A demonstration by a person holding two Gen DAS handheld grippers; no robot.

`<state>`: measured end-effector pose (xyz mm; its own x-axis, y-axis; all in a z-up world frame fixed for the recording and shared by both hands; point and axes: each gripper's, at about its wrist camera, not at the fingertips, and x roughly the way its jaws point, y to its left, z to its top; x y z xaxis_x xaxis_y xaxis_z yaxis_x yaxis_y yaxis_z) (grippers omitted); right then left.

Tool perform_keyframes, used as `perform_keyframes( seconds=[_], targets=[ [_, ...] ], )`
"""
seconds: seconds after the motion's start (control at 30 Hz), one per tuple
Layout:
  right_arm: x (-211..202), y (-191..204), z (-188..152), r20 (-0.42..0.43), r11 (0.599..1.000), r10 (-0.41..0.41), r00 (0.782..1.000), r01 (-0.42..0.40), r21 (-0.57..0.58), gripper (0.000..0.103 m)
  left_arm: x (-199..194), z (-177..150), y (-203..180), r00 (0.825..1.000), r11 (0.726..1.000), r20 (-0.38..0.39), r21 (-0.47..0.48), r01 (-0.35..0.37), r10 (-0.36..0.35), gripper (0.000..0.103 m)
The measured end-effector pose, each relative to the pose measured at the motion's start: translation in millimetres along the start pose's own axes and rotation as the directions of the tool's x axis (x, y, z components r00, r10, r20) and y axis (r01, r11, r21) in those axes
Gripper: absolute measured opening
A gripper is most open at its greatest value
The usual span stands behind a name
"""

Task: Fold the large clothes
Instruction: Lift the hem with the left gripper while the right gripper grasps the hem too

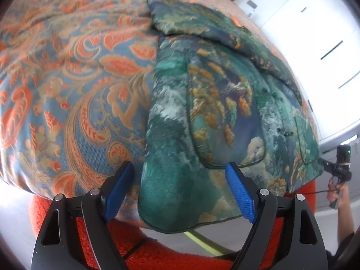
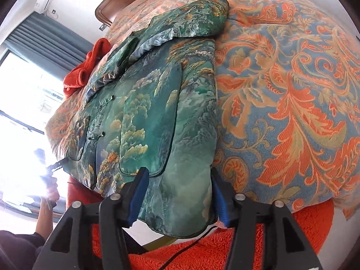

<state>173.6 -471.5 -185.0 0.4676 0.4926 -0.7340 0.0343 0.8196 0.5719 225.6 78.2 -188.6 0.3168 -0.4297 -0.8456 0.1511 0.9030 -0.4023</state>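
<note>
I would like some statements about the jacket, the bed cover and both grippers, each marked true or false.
1. The green jacket lies on an orange and blue patterned bed cover. True.
2. The left gripper is shut on the jacket. False: its blue fingers stand apart, with the hem between them but not pinched.
3. The right gripper is open. True.
4. The jacket is plain white. False: it has a green print with golden patches.
5. An orange fluffy blanket shows under the bed cover's edge. True.
</note>
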Motion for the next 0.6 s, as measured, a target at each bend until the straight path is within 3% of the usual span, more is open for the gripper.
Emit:
perform_keyframes(
  seconds=[0.03,0.07,0.1,0.13,0.17,0.2,0.23,0.27,0.4,0.6],
  targets=[
    [1,-2,0,-0.009,1.0,-0.008,1.0,0.008,-0.002,0.058,6,-2,-1,1.0,1.0,-0.022,0.008,-0.008,0.008,0.082],
    [5,-3,0,-0.021,1.0,-0.018,1.0,0.018,-0.004,0.058,11,-3,-5,0.999,0.999,-0.038,0.026,-0.025,0.026,0.074],
    [9,-2,-3,-0.03,1.0,-0.023,0.999,0.023,-0.004,0.058,13,-6,-9,0.998,0.998,-0.056,0.048,-0.034,0.036,0.055],
    [13,-2,-3,-0.038,1.0,-0.029,0.999,0.029,-0.006,0.06,19,-6,-14,0.995,0.997,-0.083,0.067,-0.041,0.047,0.043],
    [17,-1,-4,-0.048,1.0,-0.024,0.999,0.024,-0.009,0.058,21,-7,-19,0.993,0.996,-0.1,0.072,-0.052,0.059,0.019],
    [19,0,-4,-0.061,1.0,-0.018,0.998,0.017,-0.018,0.052,22,-6,-21,0.992,0.996,-0.107,0.072,-0.059,0.066,0.015],
    [22,6,-2,-0.081,0.999,-0.022,0.996,0.018,-0.051,0.026,21,-6,-23,0.992,0.995,-0.104,0.075,-0.064,0.072,0.014],
    [21,9,-2,-0.089,0.997,-0.024,0.996,0.018,-0.075,0.022,18,-6,-26,0.992,0.995,-0.102,0.08,-0.065,0.073,0.012],
    [4,21,0,-0.066,0.996,-0.005,0.998,-0.001,-0.085,0.016,-13,-17,-29,0.996,0.997,-0.085,0.073,-0.033,0.039,0.01],
    [-20,16,-28,-0.109,0.999,0.035,0.993,-0.038,-0.032,0.016,-40,-67,-23,0.985,0.998,-0.166,0.039,-0.043,0.049,0.01]
  ],
)
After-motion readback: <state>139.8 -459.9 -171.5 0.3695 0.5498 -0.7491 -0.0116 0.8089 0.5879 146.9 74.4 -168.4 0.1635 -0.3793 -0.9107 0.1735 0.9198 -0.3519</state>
